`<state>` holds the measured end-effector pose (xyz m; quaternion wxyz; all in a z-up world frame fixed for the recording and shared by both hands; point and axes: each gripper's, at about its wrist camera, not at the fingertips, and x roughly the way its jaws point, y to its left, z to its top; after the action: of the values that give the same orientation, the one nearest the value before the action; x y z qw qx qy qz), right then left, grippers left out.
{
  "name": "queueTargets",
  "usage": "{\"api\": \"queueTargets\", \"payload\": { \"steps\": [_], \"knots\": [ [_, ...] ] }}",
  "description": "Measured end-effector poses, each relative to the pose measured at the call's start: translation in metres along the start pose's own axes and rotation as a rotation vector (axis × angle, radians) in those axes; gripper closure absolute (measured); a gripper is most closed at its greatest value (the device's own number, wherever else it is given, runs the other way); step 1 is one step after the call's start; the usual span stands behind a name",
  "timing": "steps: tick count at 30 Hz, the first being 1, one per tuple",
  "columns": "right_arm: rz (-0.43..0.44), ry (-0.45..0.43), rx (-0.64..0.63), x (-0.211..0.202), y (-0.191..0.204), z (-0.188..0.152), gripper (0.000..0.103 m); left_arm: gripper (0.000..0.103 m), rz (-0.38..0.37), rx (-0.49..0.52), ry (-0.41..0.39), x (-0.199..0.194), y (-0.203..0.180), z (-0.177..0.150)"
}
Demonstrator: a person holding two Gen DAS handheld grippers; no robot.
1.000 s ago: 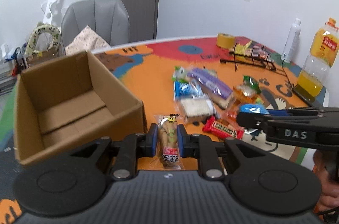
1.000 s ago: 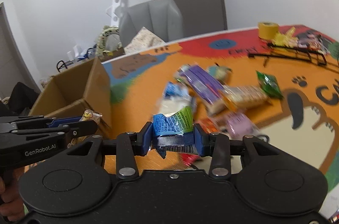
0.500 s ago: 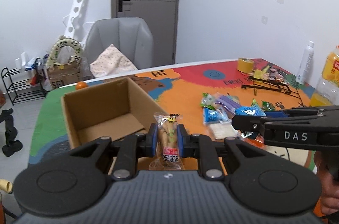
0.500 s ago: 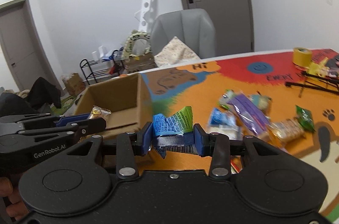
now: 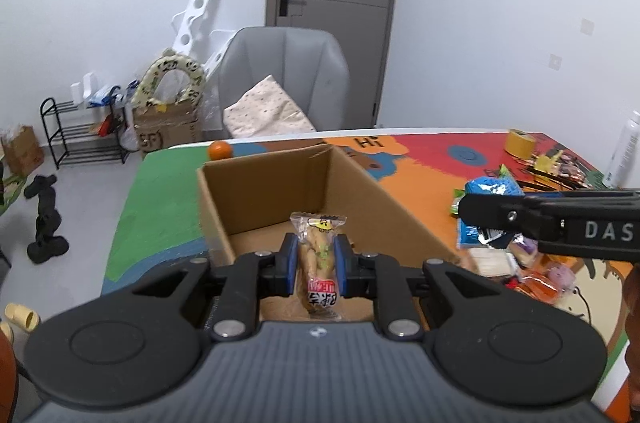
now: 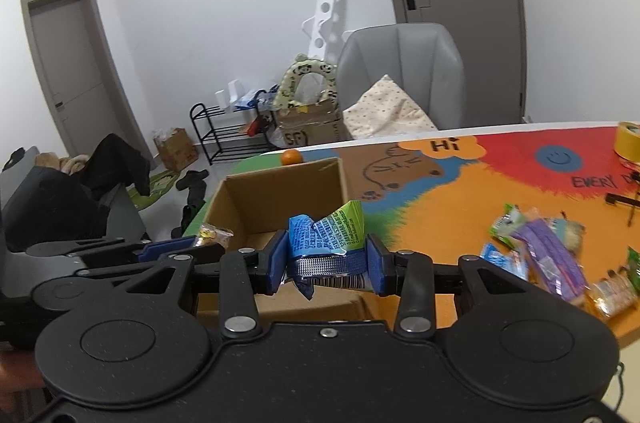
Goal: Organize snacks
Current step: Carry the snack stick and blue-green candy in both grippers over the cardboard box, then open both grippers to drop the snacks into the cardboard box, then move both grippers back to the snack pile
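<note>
Left gripper (image 5: 317, 261) is clamping a clear crinkly snack pack (image 5: 319, 263), red label, over the open brown cardboard box (image 5: 256, 191). At 3 o'clock, right gripper (image 6: 327, 263) is squeezing a glossy blue-green foil packet (image 6: 326, 237); its side is reading "DAS".

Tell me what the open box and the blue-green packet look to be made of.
Box: plain brown corrugated cardboard, matte, with folded flaps inside. Blue-green packet in the right gripper: likely thin plastic or foil film, glossy and crinkled, with a silvery crimped seal.
</note>
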<state>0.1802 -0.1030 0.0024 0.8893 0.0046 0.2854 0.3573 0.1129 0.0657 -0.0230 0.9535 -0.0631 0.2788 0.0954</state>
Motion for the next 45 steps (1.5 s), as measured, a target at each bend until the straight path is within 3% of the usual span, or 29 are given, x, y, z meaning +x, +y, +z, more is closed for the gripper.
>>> {"api": "queueTargets", "payload": {
  "steps": [8, 11, 19, 23, 25, 30, 34, 42, 45],
  "knots": [
    [0.024, 0.024, -0.007, 0.022, 0.017, 0.007, 0.064, 0.084, 0.000, -0.038, 0.024, 0.016, 0.020, -0.001],
    [0.022, 0.030, -0.002, 0.027, 0.019, 0.007, 0.064, 0.080, 0.029, -0.057, 0.005, 0.019, 0.027, 0.002],
    [0.039, 0.049, 0.038, 0.039, 0.015, 0.006, 0.063, 0.071, -0.012, -0.078, 0.016, 0.009, 0.033, -0.006],
    [0.052, 0.038, 0.032, 0.037, 0.016, 0.006, 0.043, 0.062, -0.023, -0.090, 0.021, 0.006, 0.034, -0.007],
    [0.036, 0.023, 0.038, 0.032, 0.013, 0.005, 0.041, 0.045, -0.016, -0.088, 0.017, 0.002, 0.032, -0.007],
    [0.014, 0.000, 0.072, 0.017, 0.000, -0.004, 0.025, 0.021, -0.005, -0.074, -0.009, -0.005, 0.024, -0.004],
    [-0.014, -0.003, 0.109, 0.004, -0.015, -0.013, 0.019, 0.016, -0.020, -0.061, -0.005, -0.006, 0.013, -0.003],
    [-0.074, -0.015, 0.170, -0.021, -0.046, -0.030, 0.013, 0.014, -0.074, -0.010, 0.019, -0.006, -0.018, -0.009],
    [-0.100, -0.017, 0.180, -0.029, -0.055, -0.037, 0.005, 0.007, -0.078, -0.011, 0.048, -0.005, -0.028, -0.012]
  ]
}}
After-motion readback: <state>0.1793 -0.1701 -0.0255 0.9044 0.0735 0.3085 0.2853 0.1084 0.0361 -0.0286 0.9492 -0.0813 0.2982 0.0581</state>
